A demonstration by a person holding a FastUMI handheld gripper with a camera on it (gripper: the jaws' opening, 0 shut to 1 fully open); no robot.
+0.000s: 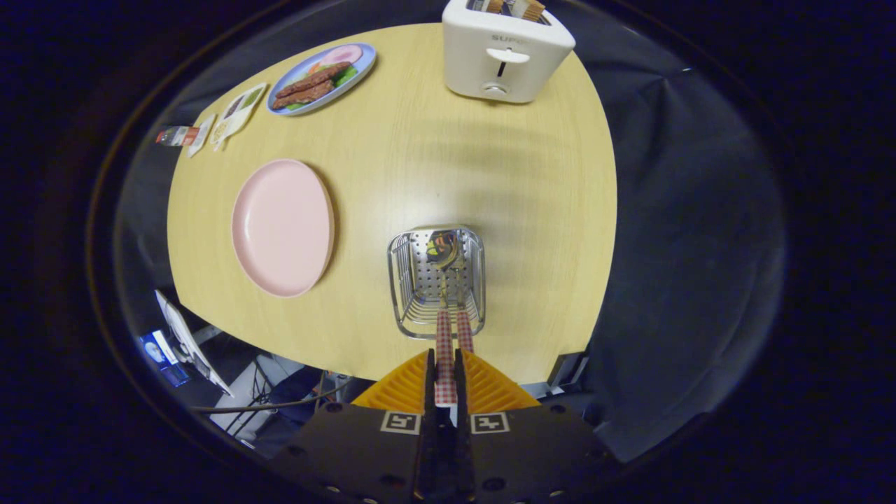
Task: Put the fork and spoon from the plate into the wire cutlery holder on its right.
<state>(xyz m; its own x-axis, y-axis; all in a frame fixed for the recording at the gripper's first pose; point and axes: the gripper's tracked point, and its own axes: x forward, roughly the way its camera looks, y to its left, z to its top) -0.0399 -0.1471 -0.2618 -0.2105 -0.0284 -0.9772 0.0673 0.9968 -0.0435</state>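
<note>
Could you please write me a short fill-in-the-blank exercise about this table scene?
1. The tongs are shut on a handle with a red ____ pattern.
2. The pink plate lies ____ of cutlery.
3. The wire cutlery holder stands just ____ of the tongs.
4. Bread slices sit in the white ____ beyond the holder.

Missing words: checked; empty; ahead; toaster

Camera rides gripper [445, 367], looking steeply down, high over table [546, 210].
</note>
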